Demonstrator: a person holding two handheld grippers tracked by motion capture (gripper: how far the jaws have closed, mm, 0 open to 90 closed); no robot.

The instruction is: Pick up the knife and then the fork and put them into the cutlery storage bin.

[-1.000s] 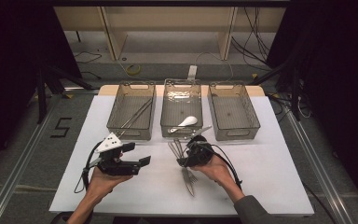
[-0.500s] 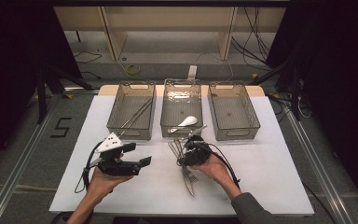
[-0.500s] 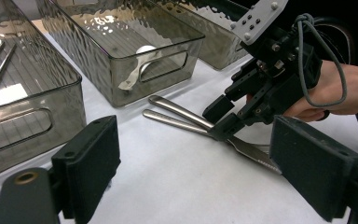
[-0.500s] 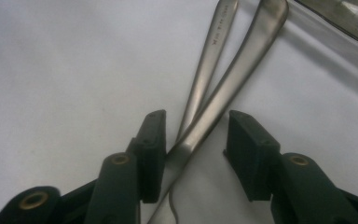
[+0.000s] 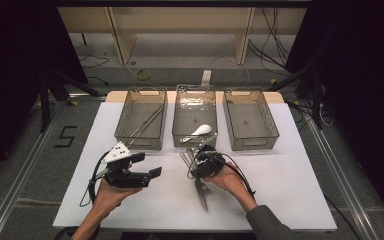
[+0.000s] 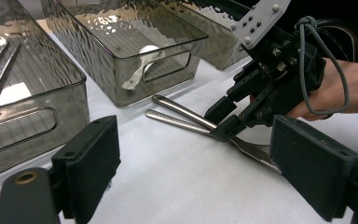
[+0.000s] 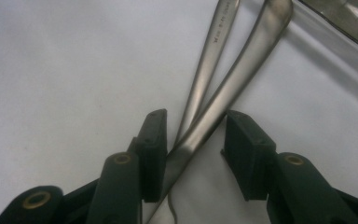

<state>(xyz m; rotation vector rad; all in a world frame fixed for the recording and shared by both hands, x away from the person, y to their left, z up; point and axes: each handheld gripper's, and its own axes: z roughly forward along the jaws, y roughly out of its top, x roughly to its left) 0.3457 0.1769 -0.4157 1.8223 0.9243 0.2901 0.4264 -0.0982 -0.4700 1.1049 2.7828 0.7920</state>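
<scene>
Cutlery point(image 7: 223, 93): two crossed steel handles on the white desk point(image 5: 145, 200), before the middle bin point(image 5: 195, 112).
Right claw point(image 7: 193, 149): jaws just narrowed, straddling both handles.
Left claw point(image 6: 196, 172): wide, empty.
Advice: isolate one handle before squeezing.

Table cover point(image 5: 290, 185): plain white.
Three bins point(image 5: 195, 107): smoky grey, see-through, rippled texture on walls.
Spoon point(image 5: 200, 131) in middle bin: white bowl.
Cutlery handles point(image 7: 223, 88): silver, brushed steel sheen.
Right gripper point(image 5: 198, 165): black body, black cable.
Left gripper point(image 5: 152, 167): black, pale grey plate on top.
Floor numeral "5" point(image 5: 65, 136): black on grey.
</scene>
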